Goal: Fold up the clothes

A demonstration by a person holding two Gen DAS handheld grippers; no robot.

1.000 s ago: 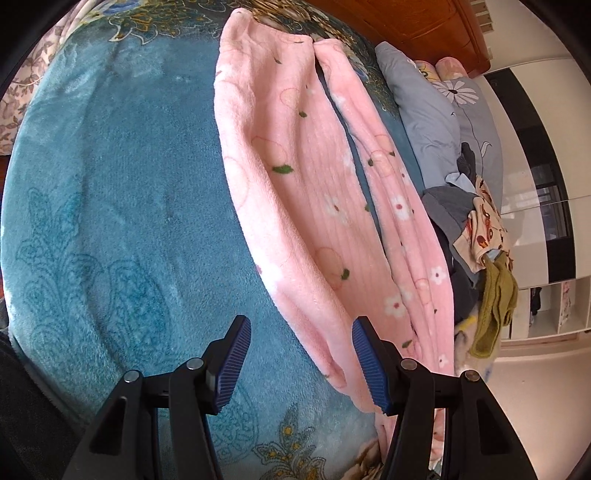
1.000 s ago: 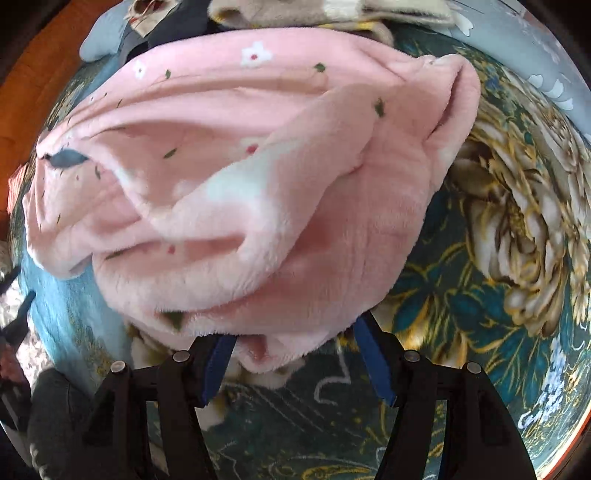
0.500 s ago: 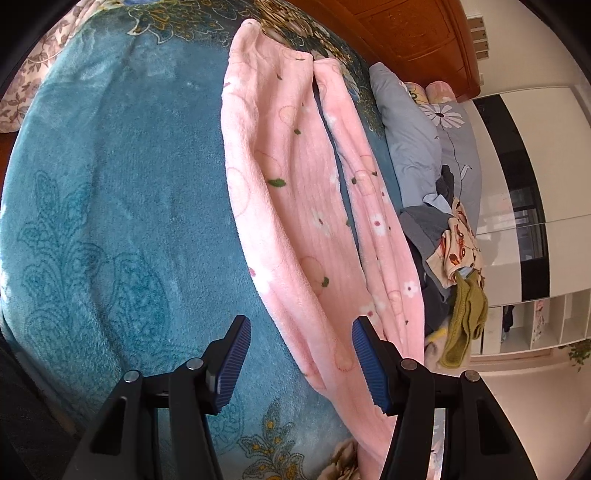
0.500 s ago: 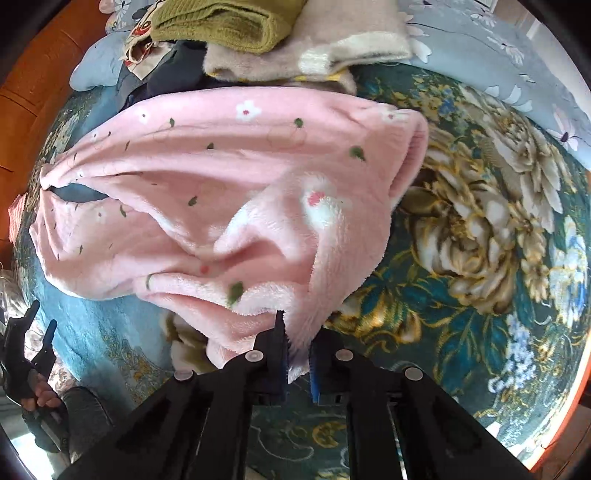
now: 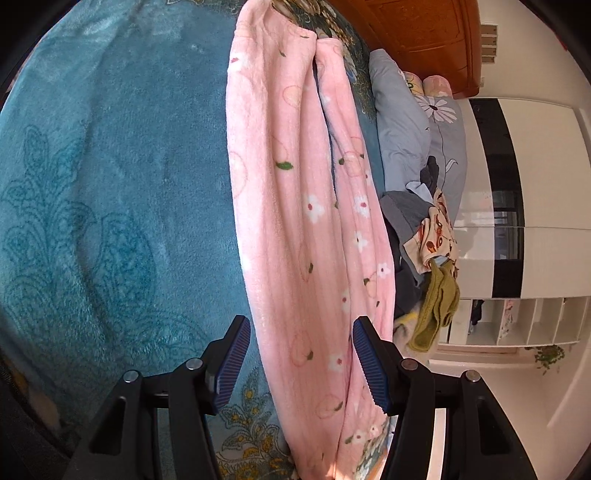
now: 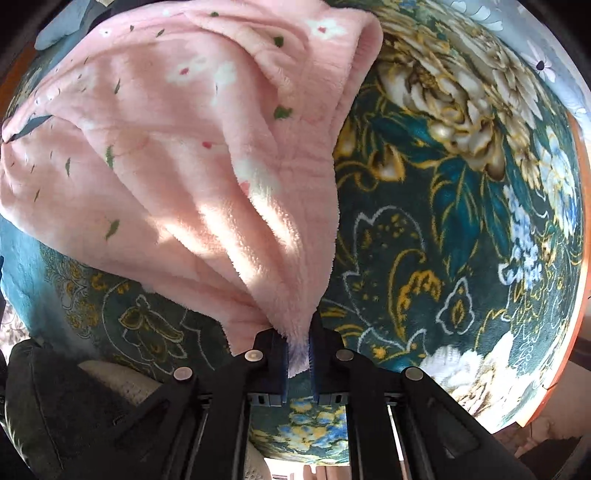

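Pink fleece pyjama trousers (image 5: 295, 206) with small flowers lie stretched along a teal flowered blanket (image 5: 110, 177) on a bed, the two legs side by side. My left gripper (image 5: 299, 358) hovers open over their near end, and the fabric passes below the gap without touching the blue pads (image 5: 232, 362). In the right wrist view the same pink trousers (image 6: 177, 147) are bunched and lifted at one edge. My right gripper (image 6: 298, 350) is shut on that edge, a tuft of fleece pinched between its pads.
A heap of other clothes (image 5: 432, 258), grey, patterned and olive, lies beside the trousers at the right. Pillows (image 5: 406, 122) and a wooden headboard (image 5: 417, 29) are beyond. White cupboards and shelves (image 5: 535, 321) stand past the bed. The blanket's gold flower pattern (image 6: 461, 110) fills the right side.
My right gripper closed on the trousers' edge and pulled it up and sideways, drawing the fabric into a taut peak. The left gripper stayed open and only tilted; the trousers now run between its fingers.
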